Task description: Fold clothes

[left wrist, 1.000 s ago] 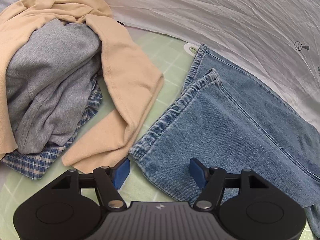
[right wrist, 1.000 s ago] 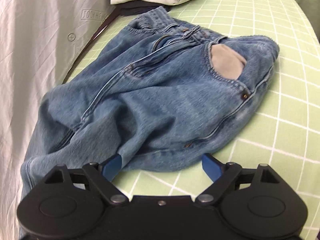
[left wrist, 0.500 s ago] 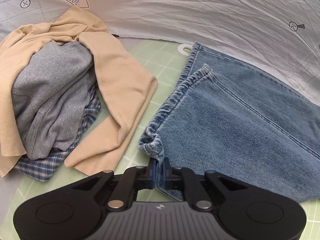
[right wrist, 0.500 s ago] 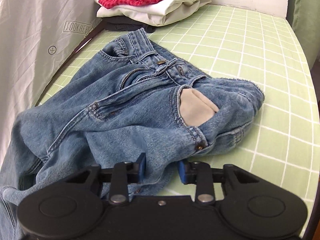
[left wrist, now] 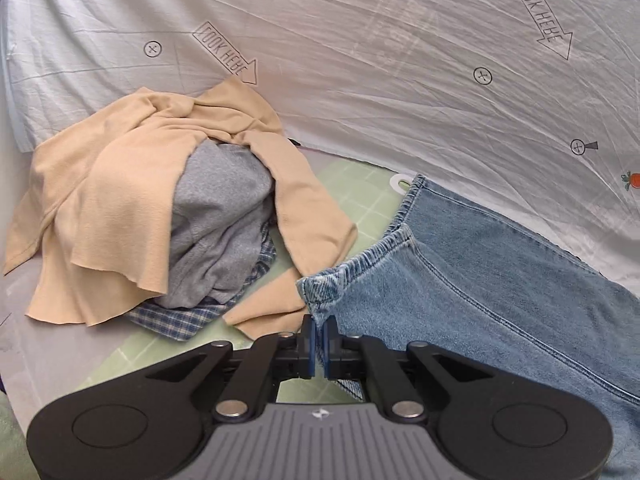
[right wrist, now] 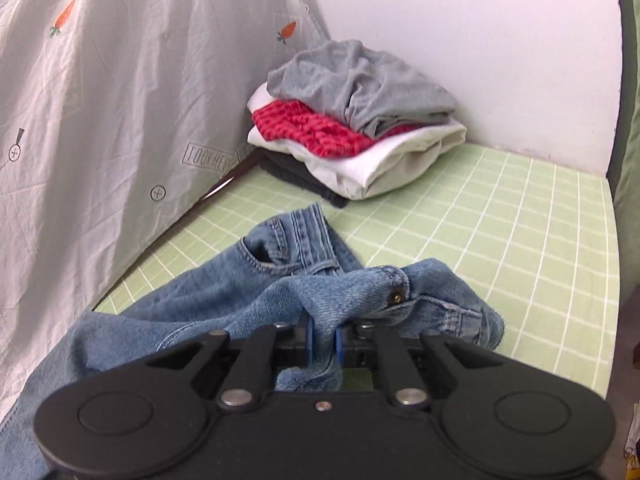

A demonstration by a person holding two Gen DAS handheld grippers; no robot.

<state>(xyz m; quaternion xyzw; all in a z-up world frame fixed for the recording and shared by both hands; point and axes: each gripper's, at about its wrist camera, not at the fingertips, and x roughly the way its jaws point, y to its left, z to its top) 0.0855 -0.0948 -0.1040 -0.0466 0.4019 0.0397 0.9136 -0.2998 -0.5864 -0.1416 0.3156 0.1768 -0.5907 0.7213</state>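
Left claw pinching the hem corner of the jeans

The left claw (left wrist: 319, 340) has its 2 blue pads closed tight on the near-left hem corner of the blue jeans (left wrist: 480, 300), which spread to the right over the green grid mat (left wrist: 360, 196). Just left of that corner lies a loose pile: a beige top (left wrist: 120, 184) draped over a grey garment (left wrist: 220, 232), with a blue plaid shirt (left wrist: 180, 318) under them. A beige sleeve touches the hem. A wrinkled white printed sheet (left wrist: 360, 60) rises at the far side.
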